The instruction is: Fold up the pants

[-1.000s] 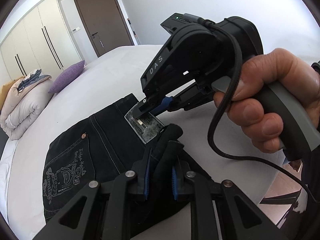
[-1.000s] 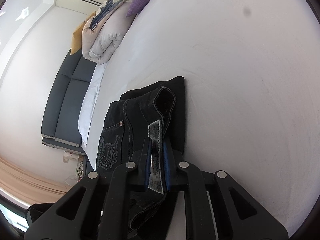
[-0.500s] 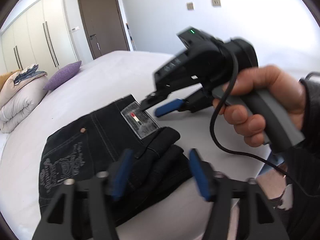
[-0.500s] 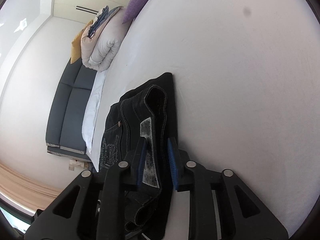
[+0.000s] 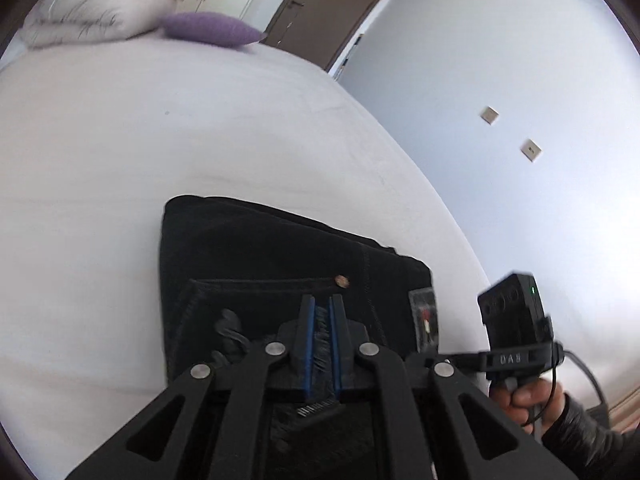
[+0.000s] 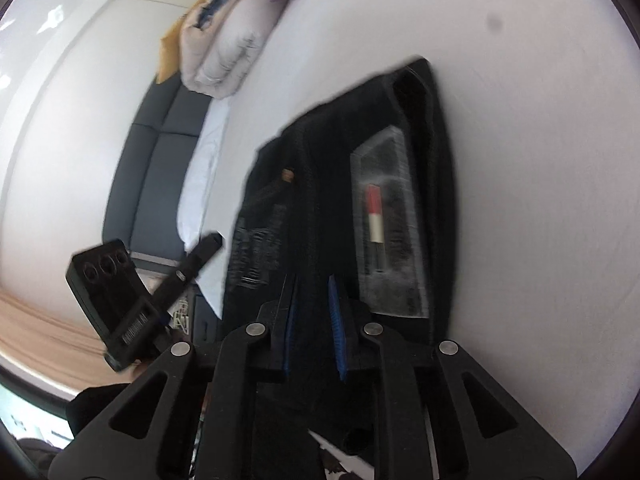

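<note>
Black jeans (image 5: pixel 260 248) lie folded flat on the white bed (image 5: pixel 120 140), pocket rivet and waistband label (image 5: pixel 424 316) facing up. My left gripper (image 5: pixel 321 312) is over their near edge at the embroidered pocket. Its jaws are closing, nearly together, with stitched denim pinched between the pads. In the right wrist view the jeans (image 6: pixel 328 152) and label (image 6: pixel 388 232) are blurred. My right gripper (image 6: pixel 312 284) is shut on dark denim at the near edge beside the label. Its body (image 5: pixel 516 320) shows at the jeans' right side, held by a hand (image 5: pixel 524 400).
A rolled duvet (image 5: pixel 88 20) and a purple pillow (image 5: pixel 208 30) lie at the far end of the bed. A grey sofa (image 6: pixel 156 168) stands along the bed's side. The bed's edge runs close to the right of the jeans, by the wall (image 5: pixel 520 100).
Both grippers opened and let go of the raised waistband fold, which now lies flat. My left gripper swung across to the pocket side and closed again. The right one shifted beside the label.
</note>
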